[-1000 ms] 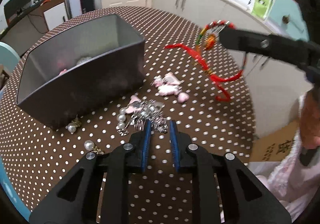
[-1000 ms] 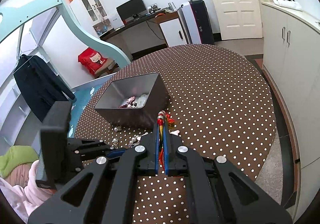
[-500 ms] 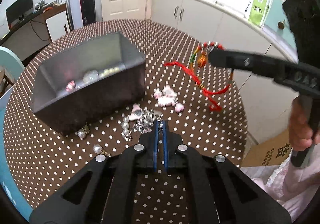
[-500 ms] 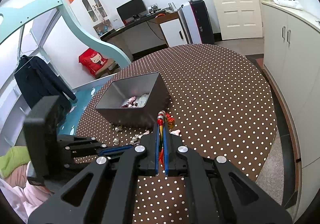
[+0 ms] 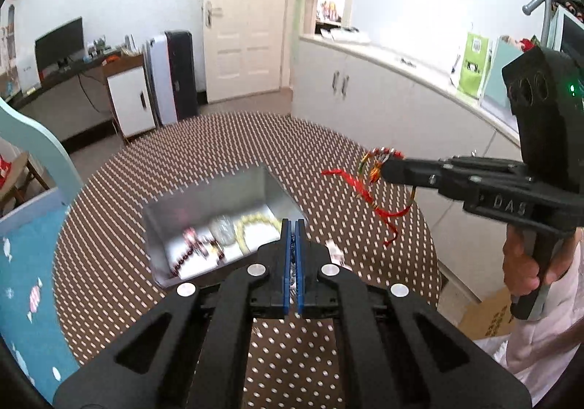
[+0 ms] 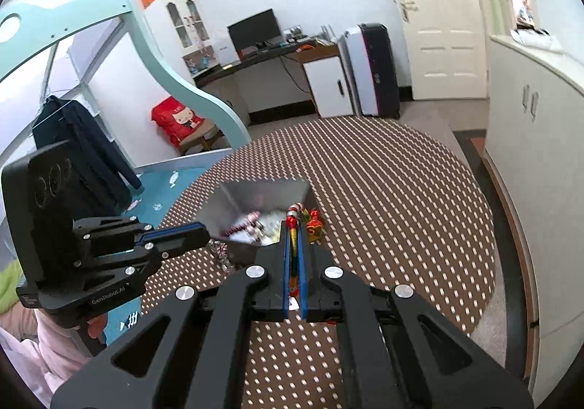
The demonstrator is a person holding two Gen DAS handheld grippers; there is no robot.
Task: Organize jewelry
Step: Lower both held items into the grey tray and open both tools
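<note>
the left hand-held gripper [image 5: 292, 226] is closed on a silvery chain [image 6: 219, 251] and the right hand-held gripper [image 6: 294, 226] on a light, limp red cord bracelet [image 5: 379, 190], best pinched by its cord, above the tin [image 5: 204, 204] mid-tabletop [image 5: 226, 138].

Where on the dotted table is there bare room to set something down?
The brown polka-dot table lies bare beyond and right of the grey metal box, out to its far rim. The near side of the box is crowded with small jewelry pieces; the box floor is partly filled.
</note>
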